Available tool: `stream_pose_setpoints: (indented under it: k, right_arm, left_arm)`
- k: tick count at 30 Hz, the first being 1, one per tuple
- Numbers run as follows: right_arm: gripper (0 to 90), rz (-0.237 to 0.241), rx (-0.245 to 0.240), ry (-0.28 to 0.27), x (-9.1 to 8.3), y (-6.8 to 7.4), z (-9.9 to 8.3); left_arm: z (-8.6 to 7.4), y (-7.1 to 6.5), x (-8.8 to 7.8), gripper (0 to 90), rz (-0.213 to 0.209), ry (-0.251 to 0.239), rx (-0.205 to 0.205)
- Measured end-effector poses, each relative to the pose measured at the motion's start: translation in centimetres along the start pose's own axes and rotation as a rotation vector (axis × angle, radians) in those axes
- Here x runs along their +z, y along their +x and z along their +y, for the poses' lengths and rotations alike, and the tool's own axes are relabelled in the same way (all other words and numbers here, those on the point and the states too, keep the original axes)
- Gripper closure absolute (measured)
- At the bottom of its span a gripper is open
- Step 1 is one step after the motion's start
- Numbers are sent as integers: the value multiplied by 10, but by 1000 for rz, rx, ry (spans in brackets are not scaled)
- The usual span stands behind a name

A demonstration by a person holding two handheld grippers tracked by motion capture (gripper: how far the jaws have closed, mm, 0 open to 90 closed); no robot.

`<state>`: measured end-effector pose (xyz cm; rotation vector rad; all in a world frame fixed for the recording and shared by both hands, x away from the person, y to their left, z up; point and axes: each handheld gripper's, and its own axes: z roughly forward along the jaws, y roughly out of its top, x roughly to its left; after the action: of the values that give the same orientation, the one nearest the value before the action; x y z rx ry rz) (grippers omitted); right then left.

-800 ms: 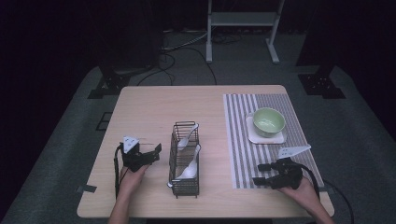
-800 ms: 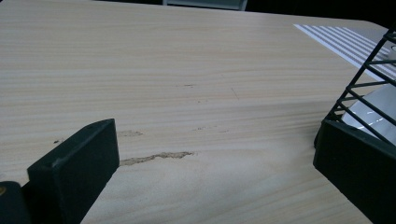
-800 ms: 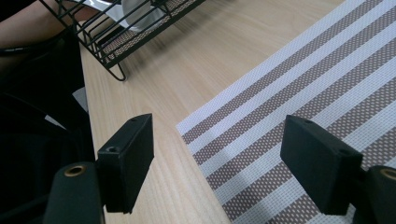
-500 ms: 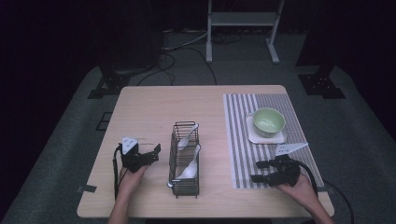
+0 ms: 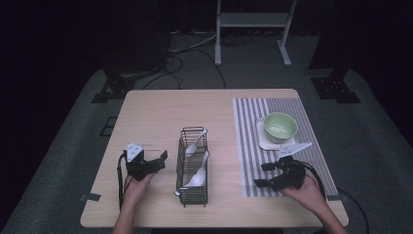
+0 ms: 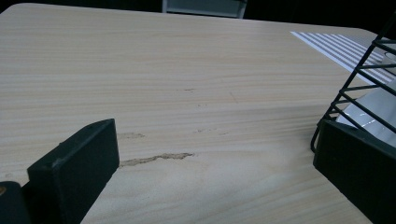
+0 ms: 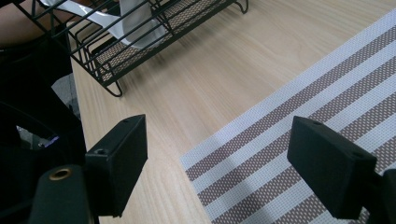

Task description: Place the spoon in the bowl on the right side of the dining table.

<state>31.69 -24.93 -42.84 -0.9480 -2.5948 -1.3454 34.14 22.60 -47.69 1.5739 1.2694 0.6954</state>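
Observation:
A black wire basket [image 5: 194, 168] stands lengthwise in the middle of the table with two white spoons [image 5: 197, 178] lying in it. My left gripper [image 5: 160, 163] rests on the table just left of the basket, pointing at it. Its jaws stand open over bare wood [image 6: 215, 140], with the basket's corner [image 6: 362, 79] by the right jaw. My right gripper [image 5: 261, 175] sits low over the striped placemat [image 5: 253, 146], pointing left toward the basket. It is open [image 7: 219, 154] above the mat's left edge with nothing between the jaws. The basket [image 7: 140, 42] lies ahead of it.
A green bowl [image 5: 280, 126] sits on a white square coaster [image 5: 266, 141] at the far part of the placemat. The wooden table [image 5: 195, 107] is bare behind the basket. Dark floor, cables and a white stand [image 5: 251, 22] lie beyond the far edge.
My right gripper has shifted a little to the left along the placemat, toward its left edge. The left gripper, basket and bowl have stayed put.

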Motion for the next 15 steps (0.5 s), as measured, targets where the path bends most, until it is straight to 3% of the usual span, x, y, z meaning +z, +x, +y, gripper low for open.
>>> stream_pose_setpoints:
  k: [15]
  right_arm:
    - [191, 23, -16, 9, 1, 5, 21]
  left_arm:
    - [0, -1, 0, 0, 3, 3, 14]
